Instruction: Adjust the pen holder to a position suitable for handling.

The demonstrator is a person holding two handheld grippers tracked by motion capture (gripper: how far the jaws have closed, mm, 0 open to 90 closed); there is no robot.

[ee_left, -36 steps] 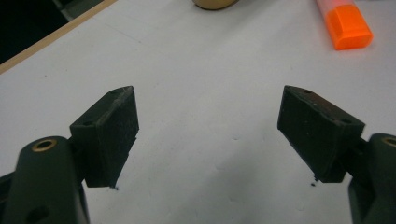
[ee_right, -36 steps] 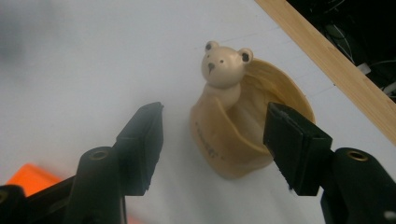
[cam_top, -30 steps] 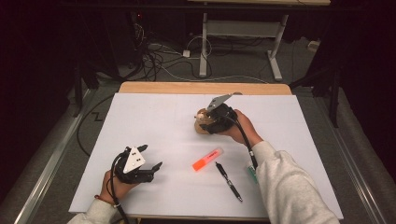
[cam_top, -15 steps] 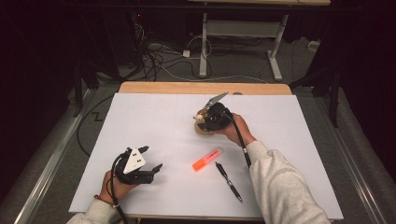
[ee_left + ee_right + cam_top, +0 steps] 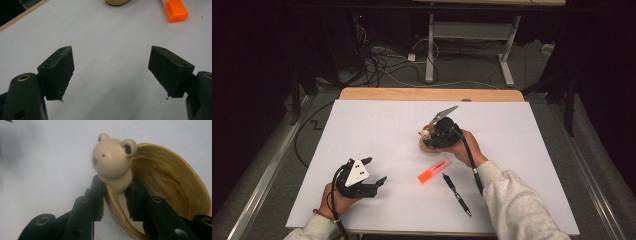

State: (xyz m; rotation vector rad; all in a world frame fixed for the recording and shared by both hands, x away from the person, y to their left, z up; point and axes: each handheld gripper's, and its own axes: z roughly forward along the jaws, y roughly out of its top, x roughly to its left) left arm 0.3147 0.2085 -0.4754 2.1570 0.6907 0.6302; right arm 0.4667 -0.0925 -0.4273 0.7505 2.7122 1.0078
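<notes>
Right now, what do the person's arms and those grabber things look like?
Each black hand-held gripper, left and right, carries a grey three-cornered plate and trails a black cable. Blocky black pads tip the jaws. The person wears light grey sleeves.

The right gripper [image 5: 113, 195] is now clamping the neck of the bear figure [image 5: 112, 165] on the tan bowl [image 5: 172, 185], its jaws having just been closing from a wider spread. Its hand is sitting slightly nearer the bowl than a second ago, plate tilting more steeply.
</notes>
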